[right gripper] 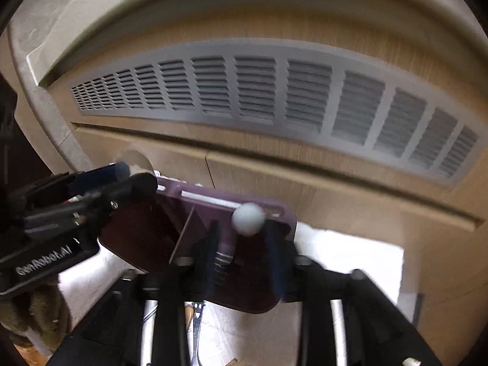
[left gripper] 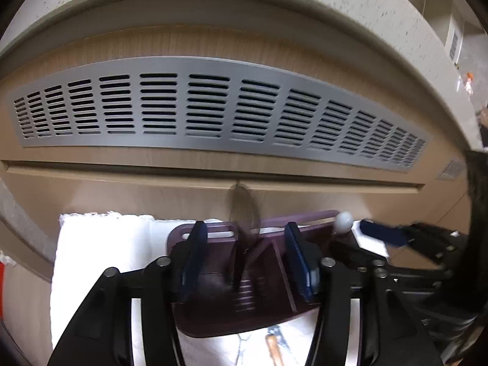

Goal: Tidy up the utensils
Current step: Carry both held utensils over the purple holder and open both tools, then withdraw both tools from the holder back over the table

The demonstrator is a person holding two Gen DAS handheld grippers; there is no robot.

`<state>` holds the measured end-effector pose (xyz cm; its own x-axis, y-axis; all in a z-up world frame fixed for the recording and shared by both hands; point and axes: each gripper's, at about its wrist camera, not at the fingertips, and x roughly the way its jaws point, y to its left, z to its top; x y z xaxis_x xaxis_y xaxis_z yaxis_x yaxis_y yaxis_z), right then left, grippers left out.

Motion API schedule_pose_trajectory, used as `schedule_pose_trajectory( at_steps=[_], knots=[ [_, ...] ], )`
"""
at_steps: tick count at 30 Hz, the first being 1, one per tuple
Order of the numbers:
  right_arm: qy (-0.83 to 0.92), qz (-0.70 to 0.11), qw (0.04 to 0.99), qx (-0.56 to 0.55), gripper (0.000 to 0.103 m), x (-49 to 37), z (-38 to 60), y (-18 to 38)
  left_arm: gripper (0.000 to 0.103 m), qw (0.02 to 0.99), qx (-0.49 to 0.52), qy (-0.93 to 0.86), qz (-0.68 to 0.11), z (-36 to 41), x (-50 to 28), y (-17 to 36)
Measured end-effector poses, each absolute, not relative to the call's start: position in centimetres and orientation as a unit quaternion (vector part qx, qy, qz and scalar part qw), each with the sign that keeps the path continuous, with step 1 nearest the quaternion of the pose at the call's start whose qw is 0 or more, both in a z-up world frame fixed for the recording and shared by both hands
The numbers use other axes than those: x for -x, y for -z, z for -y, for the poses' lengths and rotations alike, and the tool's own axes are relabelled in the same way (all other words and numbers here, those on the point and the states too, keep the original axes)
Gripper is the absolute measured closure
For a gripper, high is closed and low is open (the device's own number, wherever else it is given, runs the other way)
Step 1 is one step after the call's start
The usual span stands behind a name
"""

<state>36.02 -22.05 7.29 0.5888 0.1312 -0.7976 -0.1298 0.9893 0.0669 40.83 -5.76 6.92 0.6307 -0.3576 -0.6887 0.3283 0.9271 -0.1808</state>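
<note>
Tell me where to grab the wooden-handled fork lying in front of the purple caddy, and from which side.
Grip the fork by its wooden handle, coming from above with the fingers across it. It seems to lie flat on the white cloth before the purple caddy, so only the handle's sides offer purchase; much of it is hidden.

Right hand-held gripper (right gripper: 244, 259) over purple utensil tray (right gripper: 198, 210), jaws apart, a utensil's white ball end (right gripper: 247, 217) between them; contact unclear. Left hand-held gripper (right gripper: 134, 177) at the tray's left corner. Fork (right gripper: 197, 314) on white cloth (right gripper: 350, 262) below.
</note>
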Motion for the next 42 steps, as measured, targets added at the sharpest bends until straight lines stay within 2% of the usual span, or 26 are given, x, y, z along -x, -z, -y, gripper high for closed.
schedule_pose_trajectory(
  at_steps=[2,4,7,13,32,42],
  knots=[
    [-0.065,-0.437,0.897,-0.004,0.049,-35.7,22.8,-7.4,0.048,0.908,0.01,0.181,-0.377,5.7,-40.6,-7.0],
    [-0.053,-0.423,0.904,0.005,0.049,-35.1,23.2,-8.0,0.046,0.911,0.011,0.179,-0.372,5.3,-40.1,-7.3],
    [-0.04,-0.412,0.91,0.008,0.049,-33.7,23.8,-9.2,0.035,0.912,0.013,0.178,-0.369,4.6,-38.8,-8.0],
    [-0.022,-0.408,0.912,0.021,0.045,-30.2,25.1,-10.3,0.03,0.895,-0.032,0.197,-0.398,3.7,-34.6,-7.2],
    [-0.072,-0.461,0.883,0.053,0.044,-17.0,20.7,-3.6,0.03,0.861,-0.066,0.195,-0.464,1.7,-17.8,0.6],
    [-0.081,-0.475,0.874,0.058,0.044,-12.2,20.6,-1.8,0.029,0.854,-0.045,0.178,-0.487,0.4,-15.4,1.9]
  ],
)
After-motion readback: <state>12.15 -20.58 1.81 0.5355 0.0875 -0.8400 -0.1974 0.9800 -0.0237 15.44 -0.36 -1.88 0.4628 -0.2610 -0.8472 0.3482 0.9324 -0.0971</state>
